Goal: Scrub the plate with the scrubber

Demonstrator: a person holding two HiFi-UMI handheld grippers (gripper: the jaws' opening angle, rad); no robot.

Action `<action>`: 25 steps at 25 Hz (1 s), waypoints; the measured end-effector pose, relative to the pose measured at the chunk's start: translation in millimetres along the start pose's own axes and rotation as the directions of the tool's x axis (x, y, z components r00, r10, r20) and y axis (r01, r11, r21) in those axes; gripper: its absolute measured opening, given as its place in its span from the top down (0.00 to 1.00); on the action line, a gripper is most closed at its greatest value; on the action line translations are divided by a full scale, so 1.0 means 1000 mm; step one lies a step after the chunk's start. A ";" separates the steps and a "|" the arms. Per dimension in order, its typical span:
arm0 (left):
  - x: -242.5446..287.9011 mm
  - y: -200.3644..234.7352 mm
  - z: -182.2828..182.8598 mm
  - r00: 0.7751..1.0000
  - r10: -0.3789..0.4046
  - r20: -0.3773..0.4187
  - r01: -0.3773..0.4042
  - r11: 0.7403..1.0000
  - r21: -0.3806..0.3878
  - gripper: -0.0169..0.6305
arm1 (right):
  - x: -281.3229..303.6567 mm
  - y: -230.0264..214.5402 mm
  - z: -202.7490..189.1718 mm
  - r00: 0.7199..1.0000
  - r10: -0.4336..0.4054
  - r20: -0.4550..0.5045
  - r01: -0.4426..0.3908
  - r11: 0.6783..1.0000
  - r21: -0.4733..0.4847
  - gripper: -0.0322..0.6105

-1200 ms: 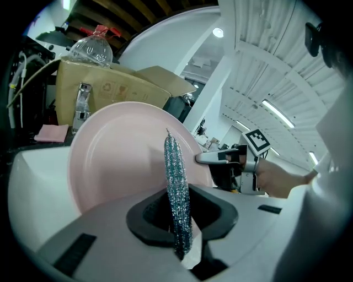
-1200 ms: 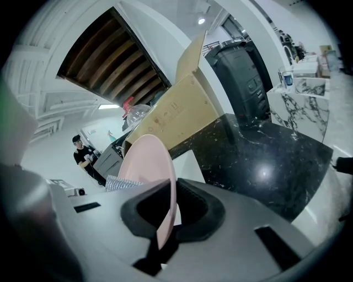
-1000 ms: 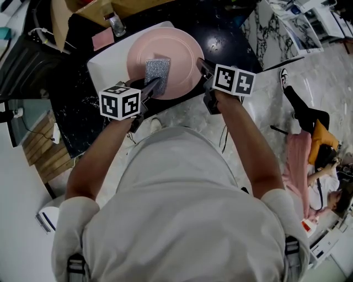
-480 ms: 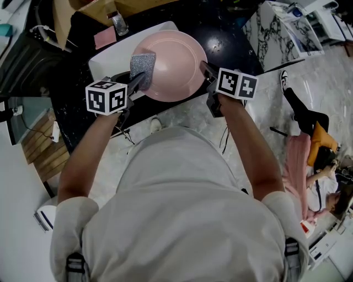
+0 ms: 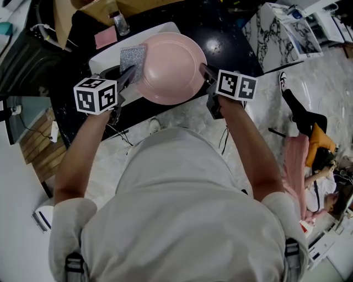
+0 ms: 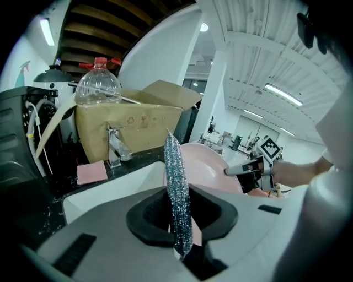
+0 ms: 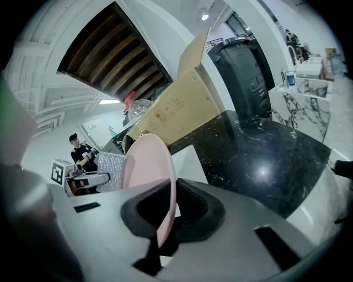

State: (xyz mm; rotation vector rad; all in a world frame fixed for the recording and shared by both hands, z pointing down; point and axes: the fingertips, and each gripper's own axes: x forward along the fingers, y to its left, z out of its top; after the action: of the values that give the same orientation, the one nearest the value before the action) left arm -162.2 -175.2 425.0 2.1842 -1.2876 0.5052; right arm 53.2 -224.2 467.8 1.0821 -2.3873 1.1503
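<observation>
My left tool [image 5: 126, 77]: jaws closed on the silver scrubber [image 5: 133, 57], which sits at the plate's left edge. My right tool [image 5: 205, 70]: jaws clamped on the rim of the pink plate [image 5: 172, 67], held tilted above the white sink [image 5: 105, 58] in the black bench [image 5: 231, 38].

counter [image 5: 231, 16]: black marble; floor [image 5: 325, 77]: pale marble; ceiling [image 6: 248, 49]: white, strip lights [image 6: 282, 94]

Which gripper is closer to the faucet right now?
Left. The left gripper, shut on the scrubber, is at the plate edge nearest the faucet; the right gripper clamps the opposite rim.
</observation>
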 end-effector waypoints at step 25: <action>-0.120 0.053 0.041 0.929 0.152 0.339 -0.112 0.985 -0.135 0.87 | 0.027 0.027 -0.002 0.996 0.013 -0.087 -0.019 0.997 -0.069 0.91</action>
State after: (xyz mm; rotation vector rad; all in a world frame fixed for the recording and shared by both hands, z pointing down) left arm -263.3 -140.4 338.9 2.1647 -1.6150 0.0887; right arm 14.6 -225.8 468.0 0.9725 -2.3548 1.0870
